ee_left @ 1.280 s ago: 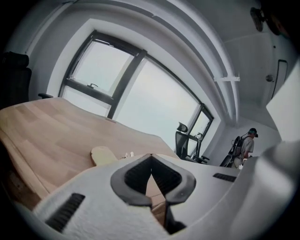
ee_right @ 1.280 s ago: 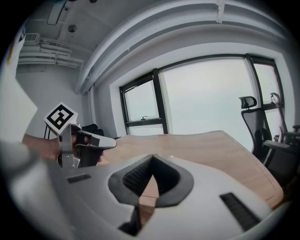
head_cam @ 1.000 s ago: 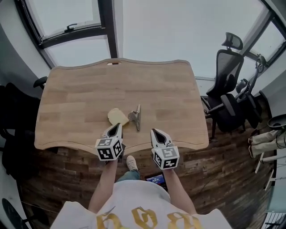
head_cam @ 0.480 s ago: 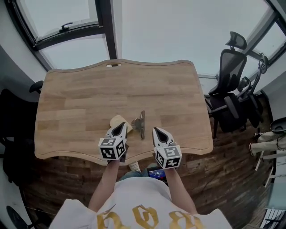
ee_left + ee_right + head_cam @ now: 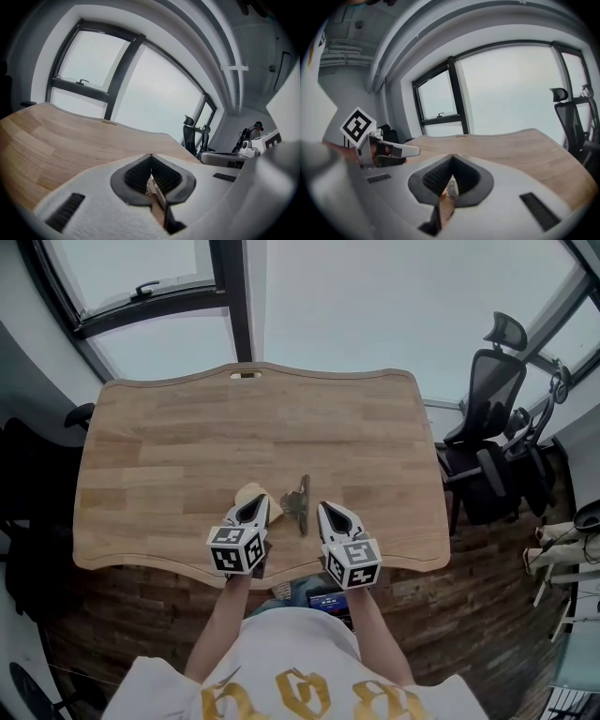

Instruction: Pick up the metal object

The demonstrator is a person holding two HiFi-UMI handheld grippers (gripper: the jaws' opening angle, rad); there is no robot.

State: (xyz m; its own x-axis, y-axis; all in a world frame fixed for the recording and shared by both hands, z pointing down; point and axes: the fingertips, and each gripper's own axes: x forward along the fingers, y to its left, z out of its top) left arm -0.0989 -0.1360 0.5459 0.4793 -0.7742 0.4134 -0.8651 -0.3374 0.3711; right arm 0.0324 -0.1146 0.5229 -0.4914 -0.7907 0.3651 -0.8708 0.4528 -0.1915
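The 2 grippers sit at the near edge of the table (image 5: 169, 446). The left gripper (image 5: 258, 505) and right gripper (image 5: 326, 512) each have their jaws pressed together on nothing. The metal object (image 5: 300, 502) lies on the table between their tips, touching neither. A tan piece (image 5: 247, 493) lies just left of it.

A white short-sleeved shirt (image 5: 281, 657) printed with large gold lettering is worn. The left gripper (image 5: 255, 502) and the right gripper (image 5: 327, 511) are each shaped as a white shell tapered to a point. A marker cube (image 5: 233, 551) with black squares on white faces is carried at the rear of each. Dark ribbed pads (image 5: 136, 174) are set inside the jaws, and narrow black slots (image 5: 539, 211) are cut into the shells.
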